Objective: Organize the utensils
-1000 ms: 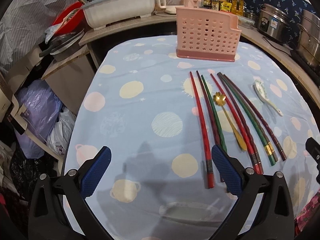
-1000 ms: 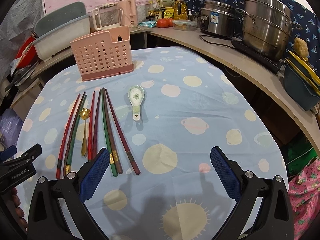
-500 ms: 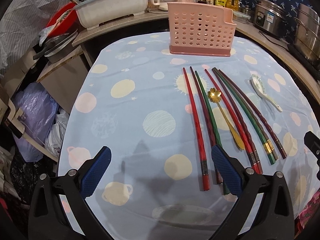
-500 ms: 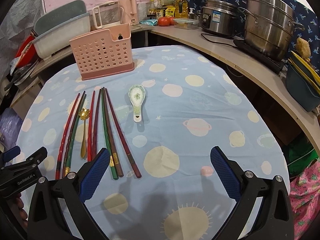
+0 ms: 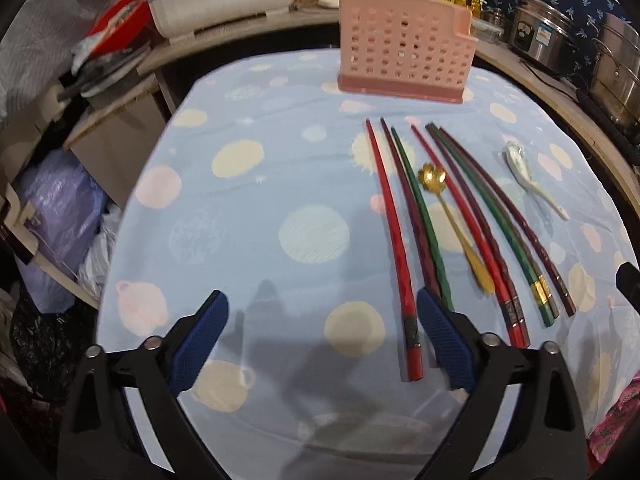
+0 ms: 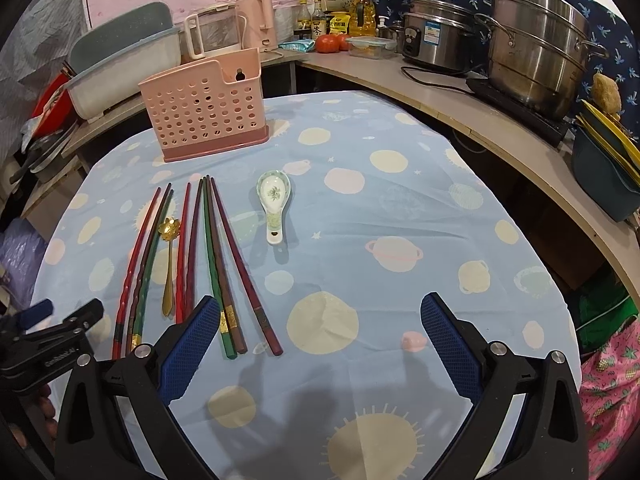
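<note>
Several red, dark red and green chopsticks (image 5: 440,220) lie side by side on the spotted blue tablecloth, with a gold flower spoon (image 5: 452,224) among them. A white ceramic spoon (image 5: 532,184) lies to their right. The pink perforated holder (image 5: 404,60) stands upright beyond them. My left gripper (image 5: 322,340) hovers at the chopsticks' near ends with its jaws closing; the leftmost red chopstick's end (image 5: 412,344) lies just inside the right finger, untouched. My right gripper (image 6: 318,344) hangs open over the cloth right of the chopsticks (image 6: 216,264), gripping nothing.
A curved counter (image 6: 500,132) wraps around the far and right sides with steel pots (image 6: 536,48), a rice cooker, bottles and a white tub (image 6: 120,64). Bags (image 5: 60,216) and clutter fill the floor on the left. The left gripper (image 6: 60,316) shows at the right view's lower left.
The left wrist view has tipped down a little, so the holder sits higher in it, and the left jaws have narrowed slightly. The right view is unchanged.
</note>
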A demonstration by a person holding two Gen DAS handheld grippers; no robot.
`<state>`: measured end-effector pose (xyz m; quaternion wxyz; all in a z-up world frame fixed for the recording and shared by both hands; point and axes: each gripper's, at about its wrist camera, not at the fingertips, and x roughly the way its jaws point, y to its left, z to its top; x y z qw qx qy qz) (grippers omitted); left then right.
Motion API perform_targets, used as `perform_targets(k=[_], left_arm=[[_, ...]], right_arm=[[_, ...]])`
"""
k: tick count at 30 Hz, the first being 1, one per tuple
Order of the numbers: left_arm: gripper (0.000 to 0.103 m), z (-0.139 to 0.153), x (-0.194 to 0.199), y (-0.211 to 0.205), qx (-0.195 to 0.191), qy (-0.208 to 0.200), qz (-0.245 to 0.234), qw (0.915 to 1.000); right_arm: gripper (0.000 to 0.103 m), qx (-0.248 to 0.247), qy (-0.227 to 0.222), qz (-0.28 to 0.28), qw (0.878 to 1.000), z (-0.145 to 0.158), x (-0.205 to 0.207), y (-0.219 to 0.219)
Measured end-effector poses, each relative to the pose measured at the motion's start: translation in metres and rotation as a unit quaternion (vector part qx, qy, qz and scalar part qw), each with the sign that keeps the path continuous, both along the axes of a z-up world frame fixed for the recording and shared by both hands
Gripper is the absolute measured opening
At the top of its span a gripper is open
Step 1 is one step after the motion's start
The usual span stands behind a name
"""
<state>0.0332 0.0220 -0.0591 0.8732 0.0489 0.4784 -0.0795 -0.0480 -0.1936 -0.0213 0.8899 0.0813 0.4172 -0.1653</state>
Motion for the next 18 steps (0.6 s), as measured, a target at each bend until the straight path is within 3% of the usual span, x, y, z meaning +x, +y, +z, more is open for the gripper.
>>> perform_targets(k=[8, 13, 18], left_arm=[[0.088, -0.015, -0.001, -0.013, 0.005, 0.014, -0.018, 0.9997], [0.075, -0.018, -0.002, -0.012, 0.005, 0.017, -0.023, 0.9996], [0.053, -0.014, -0.004, -0.009, -0.001, 0.016, -0.033, 0.9993]], right_arm=[[0.096, 0.004, 0.006, 0.0, 1.0, -0.004, 0.003, -0.002], [0.096, 0.005, 0.007, 0.003, 1.0, -0.005, 0.003, -0.002], [0.096, 0.008, 0.009, 0.007, 1.0, -0.007, 0.004, 0.001]])
